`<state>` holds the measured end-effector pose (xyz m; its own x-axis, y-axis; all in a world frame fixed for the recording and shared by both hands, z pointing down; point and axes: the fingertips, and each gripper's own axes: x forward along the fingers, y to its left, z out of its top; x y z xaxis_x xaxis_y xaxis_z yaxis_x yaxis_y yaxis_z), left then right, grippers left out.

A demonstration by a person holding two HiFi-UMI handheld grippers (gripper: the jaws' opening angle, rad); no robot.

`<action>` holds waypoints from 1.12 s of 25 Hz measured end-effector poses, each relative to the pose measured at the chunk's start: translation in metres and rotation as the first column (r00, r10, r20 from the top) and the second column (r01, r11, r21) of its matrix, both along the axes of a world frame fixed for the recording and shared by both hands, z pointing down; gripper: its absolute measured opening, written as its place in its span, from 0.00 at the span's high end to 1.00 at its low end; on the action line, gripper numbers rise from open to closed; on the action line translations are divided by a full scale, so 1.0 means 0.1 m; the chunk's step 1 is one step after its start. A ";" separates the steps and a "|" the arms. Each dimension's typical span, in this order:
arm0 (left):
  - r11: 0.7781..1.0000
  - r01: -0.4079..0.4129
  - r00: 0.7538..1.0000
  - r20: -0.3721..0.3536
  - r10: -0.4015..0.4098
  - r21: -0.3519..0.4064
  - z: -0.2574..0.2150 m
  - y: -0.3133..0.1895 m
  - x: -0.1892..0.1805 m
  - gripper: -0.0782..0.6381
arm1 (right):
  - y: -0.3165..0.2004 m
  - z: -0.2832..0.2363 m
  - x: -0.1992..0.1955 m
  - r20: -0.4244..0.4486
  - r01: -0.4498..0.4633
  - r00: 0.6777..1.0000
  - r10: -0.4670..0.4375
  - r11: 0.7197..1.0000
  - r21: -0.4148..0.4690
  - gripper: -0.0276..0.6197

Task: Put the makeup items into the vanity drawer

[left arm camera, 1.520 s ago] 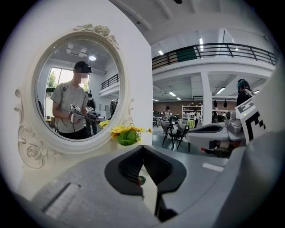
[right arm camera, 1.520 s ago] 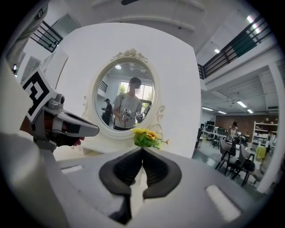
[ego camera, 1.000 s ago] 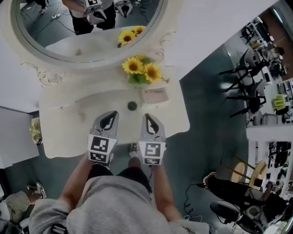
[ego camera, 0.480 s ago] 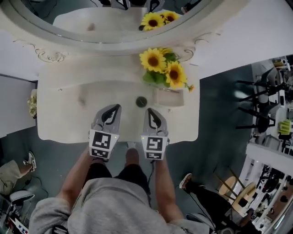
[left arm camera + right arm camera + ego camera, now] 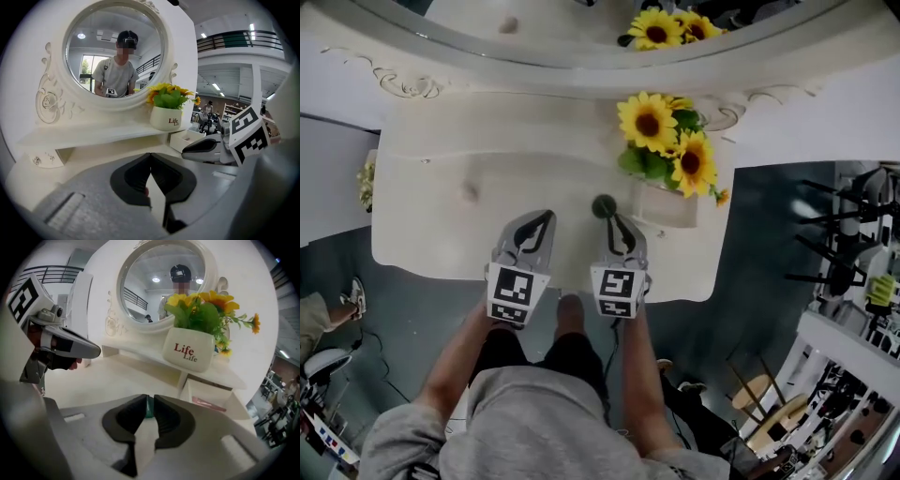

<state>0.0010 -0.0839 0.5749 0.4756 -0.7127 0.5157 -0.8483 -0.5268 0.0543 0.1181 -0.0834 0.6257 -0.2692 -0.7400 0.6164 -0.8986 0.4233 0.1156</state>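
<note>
On the left, the left gripper [image 5: 150,155] is being held over the vanity top [image 5: 441,216] with its jaws brought together at the tips and nothing between them; only bare tabletop is lying ahead of it. Beside it, the right gripper [image 5: 148,399] is being angled downward, and its jaws have just been opening, so that a narrow gap is being kept between them. A small round green makeup item [image 5: 603,205] is being seen through that gap, just ahead of the tips. It appears not to be pinched, though whether the pads are already being brought round it cannot be settled. To the right of this gripper and slightly beyond it, the small drawer [image 5: 191,391] is being left open beneath the flower pot [image 5: 187,350], with a pink thing [image 5: 211,403] lying inside. The gap is probably being kept too narrow. If the tips are being pushed on like this, the item could be nudged away or rolled off the top, and the pot could be knocked during the carry to the drawer.
</note>
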 end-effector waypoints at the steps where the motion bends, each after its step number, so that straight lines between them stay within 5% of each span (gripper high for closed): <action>1: 1.000 0.003 1.000 -0.001 -0.003 -0.002 0.01 0.00 -0.01 0.88 | 0.00 0.04 -0.03 -0.003 0.008 1.000 -0.008 1.000 -0.013 0.87; 4: 1.000 0.012 1.000 -0.003 -0.013 -0.010 0.03 0.02 -0.04 0.88 | -0.02 0.12 -0.12 0.004 0.034 0.999 -0.034 0.998 -0.048 0.74; 17: 0.998 0.042 0.999 0.000 -0.042 -0.036 0.12 0.04 -0.17 0.88 | -0.07 0.39 -0.12 -0.040 0.027 0.999 -0.034 0.987 -0.157 0.75; 24: 0.998 0.046 0.999 -0.001 -0.046 -0.037 0.12 0.03 -0.19 0.88 | -0.05 0.42 -0.13 -0.046 0.029 0.998 -0.038 0.985 -0.169 0.95; 28: 0.998 0.047 0.999 0.001 -0.047 -0.033 0.11 0.03 -0.20 0.88 | -0.06 0.40 -0.14 -0.044 0.031 0.998 -0.039 0.986 -0.163 0.95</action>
<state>-0.0194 -0.0807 0.5861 0.4417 -0.7166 0.5398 -0.8720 -0.4843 0.0706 0.1043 -0.0896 0.6656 -0.2616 -0.6201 0.7396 -0.8780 0.4711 0.0844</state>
